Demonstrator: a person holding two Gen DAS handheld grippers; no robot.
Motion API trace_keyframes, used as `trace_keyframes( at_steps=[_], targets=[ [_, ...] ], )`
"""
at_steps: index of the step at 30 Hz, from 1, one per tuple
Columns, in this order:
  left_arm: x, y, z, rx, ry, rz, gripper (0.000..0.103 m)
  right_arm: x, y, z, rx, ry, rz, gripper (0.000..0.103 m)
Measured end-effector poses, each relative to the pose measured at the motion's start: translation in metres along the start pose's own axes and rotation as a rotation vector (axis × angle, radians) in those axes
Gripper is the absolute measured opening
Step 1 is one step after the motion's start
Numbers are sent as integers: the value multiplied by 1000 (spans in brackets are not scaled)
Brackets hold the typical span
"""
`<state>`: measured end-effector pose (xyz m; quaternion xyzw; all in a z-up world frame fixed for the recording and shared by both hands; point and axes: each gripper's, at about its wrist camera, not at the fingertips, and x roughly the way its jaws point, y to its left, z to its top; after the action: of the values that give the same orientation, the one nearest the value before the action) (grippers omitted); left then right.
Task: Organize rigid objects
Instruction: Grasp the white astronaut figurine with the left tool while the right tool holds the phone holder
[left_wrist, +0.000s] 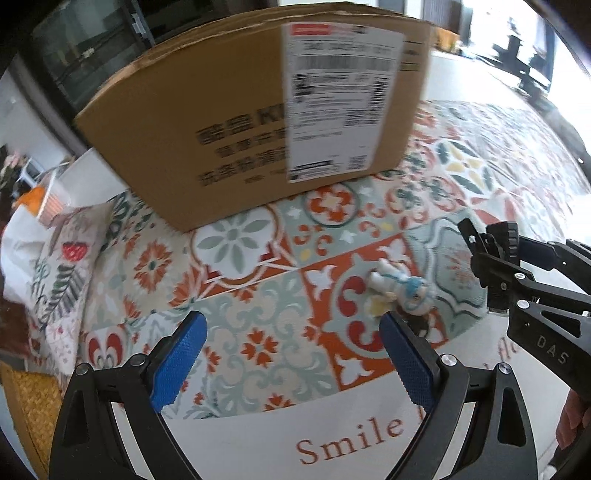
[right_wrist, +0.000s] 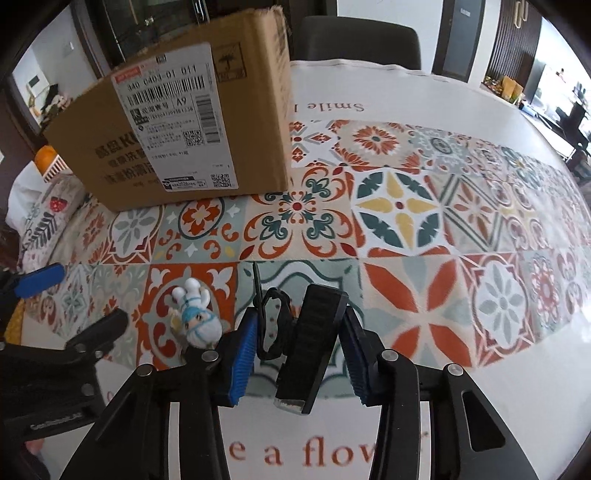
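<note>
A small white and blue figurine (left_wrist: 400, 291) lies on the patterned tablecloth, just beyond my left gripper's right finger; it also shows in the right wrist view (right_wrist: 195, 317). My left gripper (left_wrist: 291, 354) is open and empty above the cloth. My right gripper (right_wrist: 299, 354) is shut on a black rectangular device (right_wrist: 310, 343) with a black strap (right_wrist: 273, 328), held just above the table. The right gripper also shows at the right of the left wrist view (left_wrist: 517, 291). A cardboard box (left_wrist: 258, 110) with a shipping label stands at the back; it also shows in the right wrist view (right_wrist: 184, 129).
The table (right_wrist: 443, 221) carries a tile-patterned cloth with a white border and red lettering. A patterned cushion (left_wrist: 62, 280) and a woven mat (left_wrist: 29, 402) lie at the left edge. A dark chair (right_wrist: 358, 40) stands behind the table.
</note>
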<state>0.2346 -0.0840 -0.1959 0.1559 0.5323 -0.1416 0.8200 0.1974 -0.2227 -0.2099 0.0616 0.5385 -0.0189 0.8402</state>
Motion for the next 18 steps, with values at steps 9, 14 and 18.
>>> trace_keyframes(
  at_steps=[9, 14, 18],
  targets=[
    [4, -28, 11, 162, 10, -136, 92, -23, -5, -13, 31, 10, 0, 44],
    [13, -43, 20, 245, 31, -223, 91, -21, -16, -20, 77, 29, -6, 44],
    [22, -48, 23, 276, 38, -252, 85, -17, -23, -24, 108, 36, -22, 44]
  ],
)
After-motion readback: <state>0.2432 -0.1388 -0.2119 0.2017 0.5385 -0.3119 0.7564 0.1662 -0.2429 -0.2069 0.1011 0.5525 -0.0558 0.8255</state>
